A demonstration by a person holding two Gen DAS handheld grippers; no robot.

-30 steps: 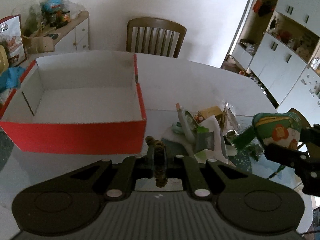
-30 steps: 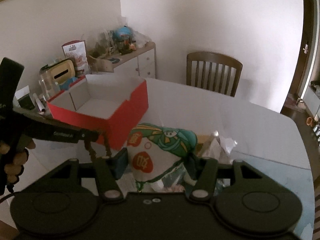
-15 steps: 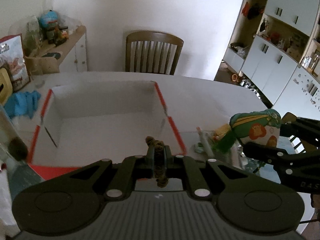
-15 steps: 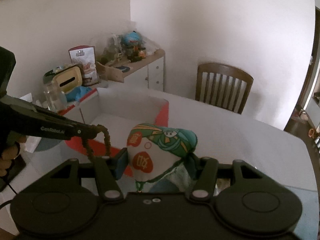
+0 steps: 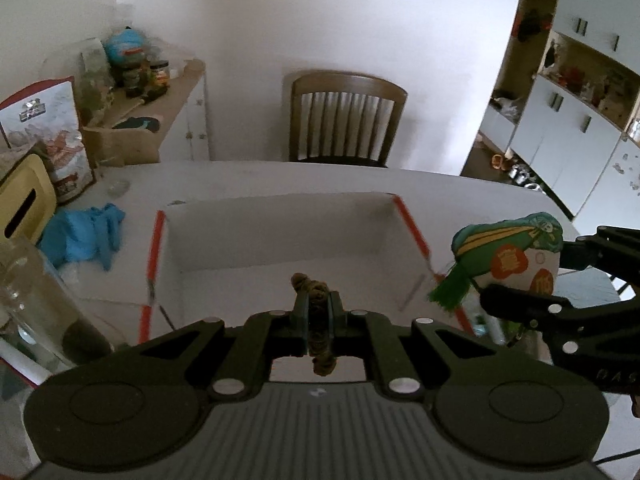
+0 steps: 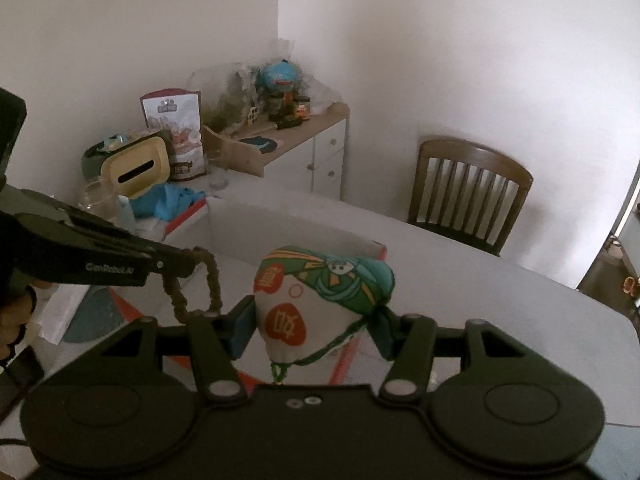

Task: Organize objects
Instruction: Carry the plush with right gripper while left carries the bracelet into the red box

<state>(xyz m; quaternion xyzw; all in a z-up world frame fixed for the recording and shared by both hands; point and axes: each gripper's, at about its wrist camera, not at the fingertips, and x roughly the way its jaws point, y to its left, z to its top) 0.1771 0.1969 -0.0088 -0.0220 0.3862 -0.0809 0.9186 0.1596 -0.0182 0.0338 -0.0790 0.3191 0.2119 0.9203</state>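
My left gripper is shut on a brown beaded bracelet and holds it above the near part of an open red cardboard box with a white inside. The bracelet hangs as a loop in the right wrist view. My right gripper is shut on a green and white stuffed pouch with orange patches. It holds the pouch over the box's right edge; the pouch and its green tassel also show in the left wrist view.
A white table carries the box. A blue cloth, a glass jar and a yellow tissue box lie at the left. A wooden chair stands behind, a cluttered sideboard at the back left.
Both grippers have risen and moved from the pile of objects on the table toward and over the red box, each still carrying its object.
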